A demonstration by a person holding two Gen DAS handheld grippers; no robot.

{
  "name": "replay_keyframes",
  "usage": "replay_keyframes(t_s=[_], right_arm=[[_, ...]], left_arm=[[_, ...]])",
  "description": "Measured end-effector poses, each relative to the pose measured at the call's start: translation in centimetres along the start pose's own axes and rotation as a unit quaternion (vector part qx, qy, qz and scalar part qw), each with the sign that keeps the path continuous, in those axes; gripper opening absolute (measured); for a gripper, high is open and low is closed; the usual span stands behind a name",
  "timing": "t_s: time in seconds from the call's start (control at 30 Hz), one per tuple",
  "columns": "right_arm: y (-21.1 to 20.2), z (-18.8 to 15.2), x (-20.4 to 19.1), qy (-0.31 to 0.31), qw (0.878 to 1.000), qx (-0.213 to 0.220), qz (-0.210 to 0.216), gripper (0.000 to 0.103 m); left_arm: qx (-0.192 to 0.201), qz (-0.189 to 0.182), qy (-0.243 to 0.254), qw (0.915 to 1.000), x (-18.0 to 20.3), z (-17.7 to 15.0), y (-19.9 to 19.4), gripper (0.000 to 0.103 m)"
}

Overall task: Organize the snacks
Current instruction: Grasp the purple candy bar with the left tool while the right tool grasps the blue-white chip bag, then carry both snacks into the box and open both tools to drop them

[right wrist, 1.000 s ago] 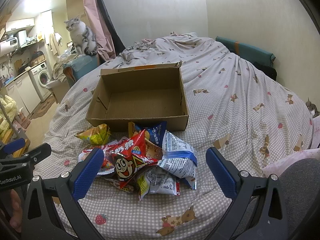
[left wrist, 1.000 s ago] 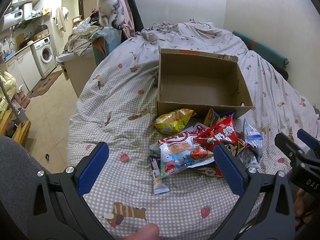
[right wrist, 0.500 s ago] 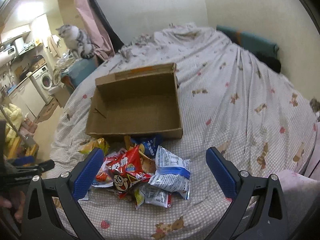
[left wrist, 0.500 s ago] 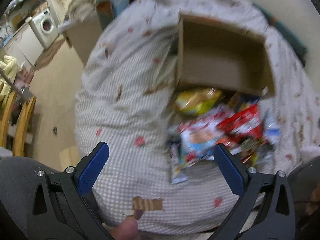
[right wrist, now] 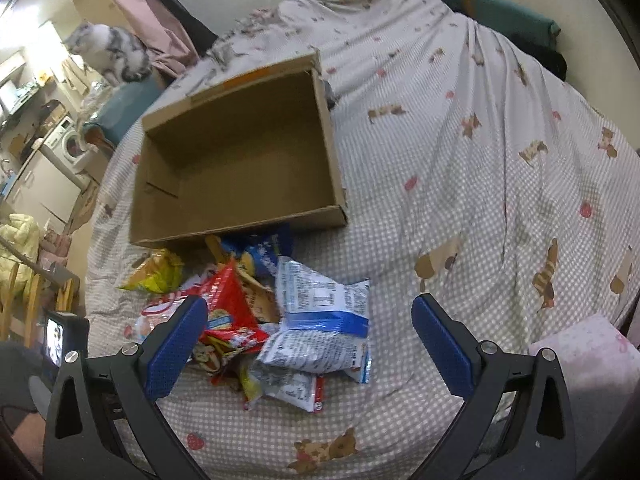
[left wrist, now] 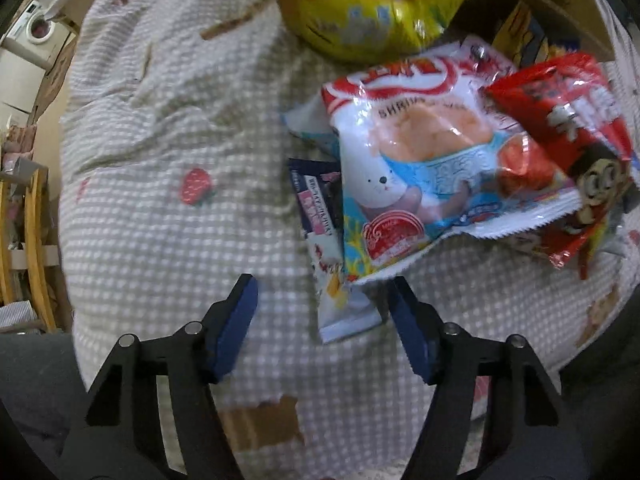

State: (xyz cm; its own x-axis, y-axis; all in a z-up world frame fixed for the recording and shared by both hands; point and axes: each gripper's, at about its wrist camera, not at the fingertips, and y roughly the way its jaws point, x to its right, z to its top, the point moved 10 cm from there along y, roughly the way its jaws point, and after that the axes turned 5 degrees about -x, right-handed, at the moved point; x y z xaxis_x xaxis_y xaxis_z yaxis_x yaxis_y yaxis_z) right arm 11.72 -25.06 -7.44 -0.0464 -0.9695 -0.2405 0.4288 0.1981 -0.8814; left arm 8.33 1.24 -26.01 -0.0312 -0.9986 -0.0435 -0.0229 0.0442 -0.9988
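one cardboard box (right wrist: 240, 160), open top, nothing visible inside, sits on the bed (right wrist: 480, 160) with its checked sheet. snack pile lies on the sheet just in front of the box's near wall, some packets touching that wall

count in left wrist view, from the box outward: one yellow bag (left wrist: 376, 12) against the box wall; one white shrimp-cracker bag (left wrist: 432, 160) below it; one red bag (left wrist: 576, 152) overlapping the shrimp bag's far side from the yellow bag; one thin dark-blue and white sachet (left wrist: 328, 256) half tucked under the shrimp bag, farthest from the box. one more yellow-blue packet edge shows by the box wall, too hidden to identify

right wrist view adds two white-and-blue packets (right wrist: 324, 320), stacked, on the pile's side away from the yellow bag

left tongs (left wrist: 324, 304): partly open, one finger to each side of the sachet's free end, holding nothing

right tongs (right wrist: 310, 340): wide open, empty, above the pile's edge farthest from the box

one cat (right wrist: 108, 52) sits beyond the box's far corner
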Motion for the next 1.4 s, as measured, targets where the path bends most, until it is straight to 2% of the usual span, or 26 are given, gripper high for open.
replay_keyframes(t_s=[0.1, 0.13, 0.23, 0.37, 0.5, 0.57, 0.67, 0.77, 0.83, 0.9, 1.1, 1.17, 1.23, 1.4], right_arm=[[0.5, 0.5, 0.7, 0.006, 1.0, -0.002, -0.001, 0.103], [0.6, 0.6, 0.8, 0.007, 1.0, -0.004, -0.001, 0.103], [1.7, 0.7, 1.4, 0.019, 0.999, -0.025, 0.006, 0.103], [5.0, -0.5, 2.4, 0.054, 0.993, -0.098, 0.024, 0.103], [8.5, -2.8, 2.9, 0.106, 0.977, -0.174, 0.068, 0.103], [10.0, -3.9, 2.9, 0.118, 0.969, -0.204, 0.076, 0.103], [11.9, -5.4, 3.4, 0.12, 0.962, -0.236, 0.063, 0.103], [12.6, -6.0, 3.5, 0.146, 0.954, -0.249, 0.081, 0.103], [12.4, -5.8, 3.4, 0.136, 0.957, -0.242, 0.083, 0.1], [11.9, -5.5, 3.0, 0.124, 0.96, -0.235, 0.091, 0.085], [9.8, -5.5, 3.0, 0.108, 0.967, -0.21, 0.093, 0.066], [8.5, -5.3, 3.5, 0.108, 0.971, -0.193, 0.086, 0.065], [6.6, -4.7, 3.8, 0.109, 0.977, -0.163, 0.088, 0.064], [1.8, -2.1, 3.6, 0.105, 0.986, -0.059, 0.117, 0.064]], left_arm=[[0.008, -0.002, -0.013, 0.9999, 0.0, 0.6, 0.8, 0.051], [0.011, -0.008, -0.018, 0.9998, 0.1, 0.7, 1.1, 0.041], [0.004, -0.029, -0.026, 0.9992, 0.0, 0.7, 0.4, 0.019], [0.001, -0.042, -0.041, 0.9983, -1.1, -0.1, -0.3, 0.014], [0.008, -0.034, -0.062, 0.9975, -3.7, -1.6, -2.4, 0.014], [0.012, -0.034, -0.076, 0.9965, -4.5, -2.0, -3.2, 0.014], [0.03, -0.032, -0.096, 0.9945, -6.2, -2.1, -3.9, 0.014], [0.051, -0.032, -0.106, 0.9925, -6.7, -1.5, -5.6, 0.014], [0.064, -0.036, -0.108, 0.9915, -6.7, -1.1, -6.9, 0.014], [0.078, -0.041, -0.107, 0.9903, -6.8, -0.9, -7.9, 0.014], [0.099, -0.064, -0.102, 0.9877, -5.8, 0.7, -11.0, 0.014], [0.111, -0.064, -0.097, 0.987, -6.1, 0.6, -12.3, 0.014], [0.127, -0.058, -0.09, 0.9861, -5.4, -0.4, -11.7, 0.014], [0.17, -0.057, -0.088, 0.9799, -5.1, 0.0, -14.9, 0.014]])
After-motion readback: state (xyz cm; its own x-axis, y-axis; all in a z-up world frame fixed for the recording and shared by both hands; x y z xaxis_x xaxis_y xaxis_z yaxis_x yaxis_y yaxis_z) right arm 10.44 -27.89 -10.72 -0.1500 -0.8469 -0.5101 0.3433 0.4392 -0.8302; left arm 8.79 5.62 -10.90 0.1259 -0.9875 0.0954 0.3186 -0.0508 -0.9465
